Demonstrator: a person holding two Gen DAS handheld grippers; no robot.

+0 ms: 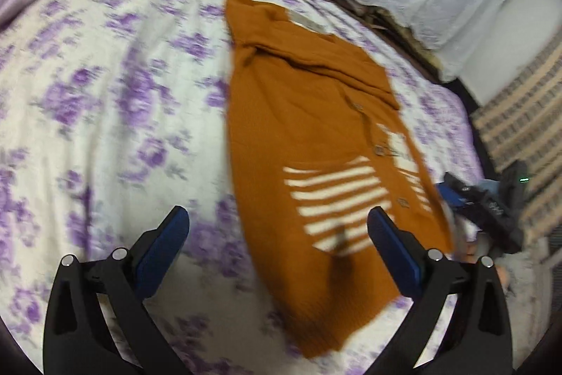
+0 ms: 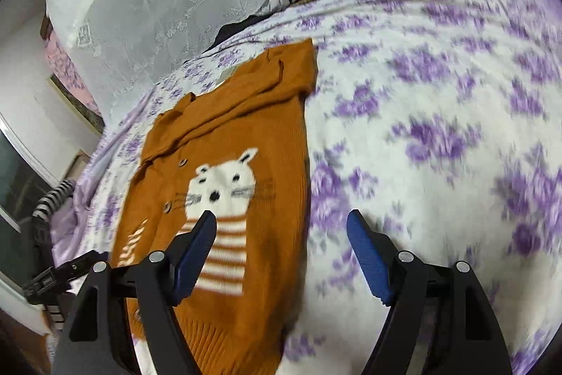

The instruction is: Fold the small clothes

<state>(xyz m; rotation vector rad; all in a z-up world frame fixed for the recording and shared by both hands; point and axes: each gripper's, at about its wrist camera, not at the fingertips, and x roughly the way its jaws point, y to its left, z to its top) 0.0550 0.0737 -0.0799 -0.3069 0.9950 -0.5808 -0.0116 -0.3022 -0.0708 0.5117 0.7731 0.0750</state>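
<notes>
Mid-fold on the orange cat cardigan atop the floral bedspread, left gripper and right gripper both released, empty; next, likely grasping the hem.

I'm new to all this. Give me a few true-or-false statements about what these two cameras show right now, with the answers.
1. The orange sweater lies on a bedspread with purple flowers. True.
2. The left gripper is clamped shut on the sweater. False: its fingers are spread apart and hold nothing.
3. The sweater has a white cat face with a striped body. True.
4. The right gripper holds a sleeve. False: its fingers stand open and empty above the sweater and bedspread.
5. The sweater is blue with plain front. False: it is orange, with buttons visible.
</notes>
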